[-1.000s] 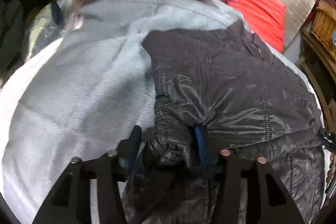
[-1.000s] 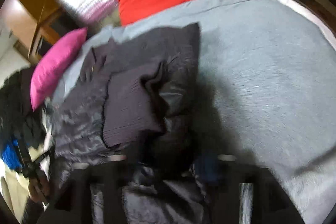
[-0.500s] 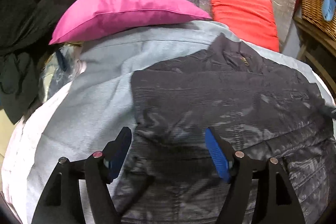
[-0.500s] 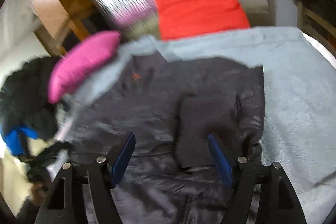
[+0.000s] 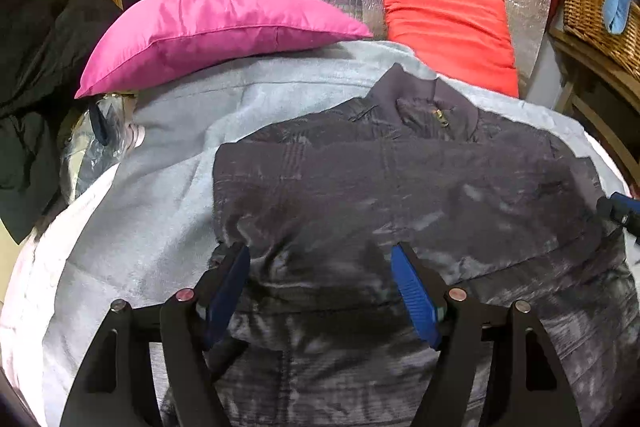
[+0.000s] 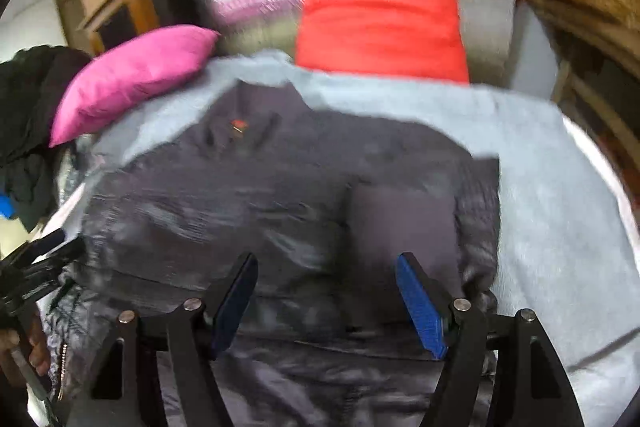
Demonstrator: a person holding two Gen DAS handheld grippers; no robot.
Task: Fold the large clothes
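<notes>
Both tools (image 5: 320, 291) (image 6: 326, 301) above jacket (image 5: 400, 195), empty; left opening, right open.

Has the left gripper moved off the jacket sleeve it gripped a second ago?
Yes. The left gripper, jaws opening and empty, has pulled back from the dark jacket; the pink pillow sits lower in view.

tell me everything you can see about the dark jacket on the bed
The dark grey quilted jacket has a shiny, puffy shell. It lies flat on the light grey fleece blanket, its stand-up collar and brass zipper pull toward the pillows. Both sleeves are folded in across the body; a matte knit cuff rests on top. Nothing grips it.
</notes>
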